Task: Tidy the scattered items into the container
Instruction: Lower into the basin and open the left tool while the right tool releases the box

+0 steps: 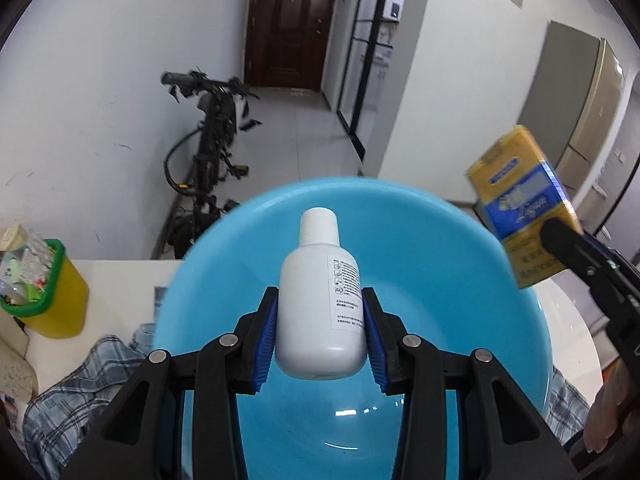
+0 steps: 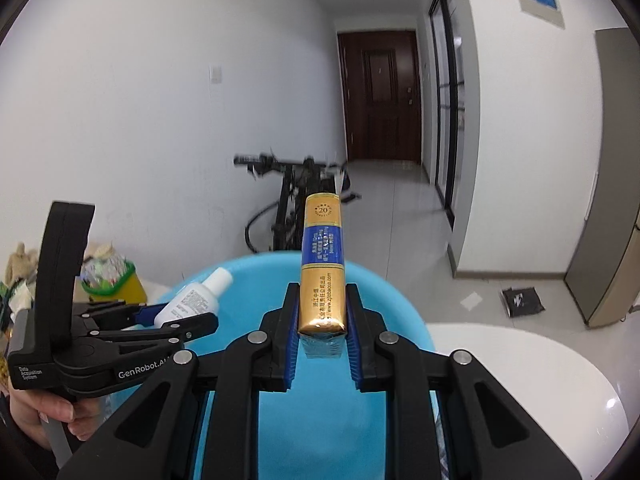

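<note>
My left gripper (image 1: pixel 320 336) clamps a white plastic bottle (image 1: pixel 320 300), my right gripper (image 2: pixel 322 320) a gold-and-blue cardboard pack (image 2: pixel 322 268), both above the round blue plastic basin (image 1: pixel 440 248). Released carelessly, either could bounce over the basin's rim.

A black bicycle (image 1: pixel 212 140) leans on the white wall. A dark brown door (image 2: pixel 380 96) closes the corridor. A yellow bin (image 1: pixel 52 300) with green rim stands on the counter (image 1: pixel 112 280).

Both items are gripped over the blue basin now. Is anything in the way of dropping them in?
Nothing visible. The white bottle in the left gripper and the yellow pack in the right gripper hang over the open, empty-looking blue basin.
</note>
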